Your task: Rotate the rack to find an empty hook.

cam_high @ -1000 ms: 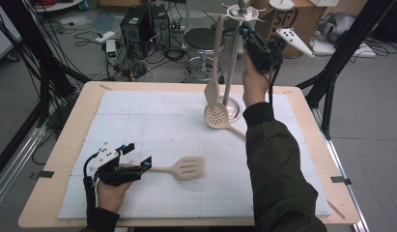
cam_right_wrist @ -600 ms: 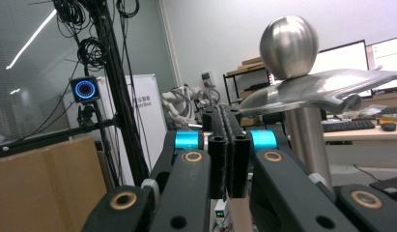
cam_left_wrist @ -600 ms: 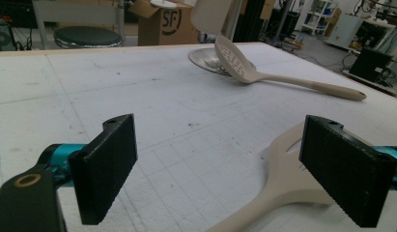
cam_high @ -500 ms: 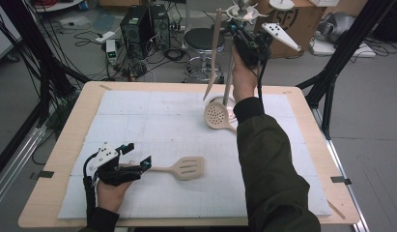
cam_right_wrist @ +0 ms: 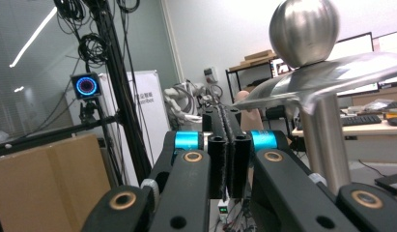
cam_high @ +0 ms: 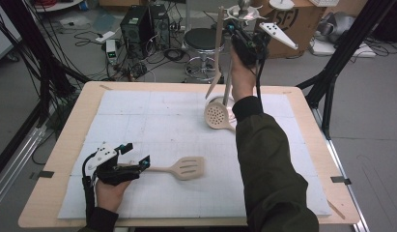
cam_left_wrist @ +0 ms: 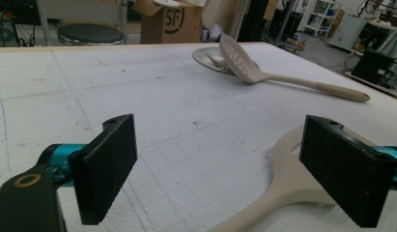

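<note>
A metal utensil rack with a ball top [cam_high: 243,6] [cam_right_wrist: 304,31] stands on its round base [cam_high: 211,101] [cam_left_wrist: 205,52] at the table's far side. A beige spatula [cam_high: 218,53] hangs from one rack arm. My right gripper [cam_high: 234,29] [cam_right_wrist: 227,113] is raised beside the rack's top. Its jaws have just been opening by a hair, but the pads still look pressed together with nothing seen between them. A beige skimmer [cam_high: 217,116] [cam_left_wrist: 239,60] leans its head on the base. My left gripper [cam_high: 138,153] [cam_left_wrist: 220,145] rests open on the mat, with the handle of a slotted turner [cam_high: 189,167] [cam_left_wrist: 292,183] between its jaws and untouched by the pads.
A white gridded mat [cam_high: 152,121] covers the wooden table [cam_high: 65,145]. Behind the table are a stool [cam_high: 203,38], computer cases [cam_high: 143,21], a cardboard box [cam_high: 292,19] and floor cables. Black frame posts [cam_high: 346,48] stand at both sides.
My right hand has shifted slightly left and up, closer to the rack's top. The left gripper and the turner have stayed put.
</note>
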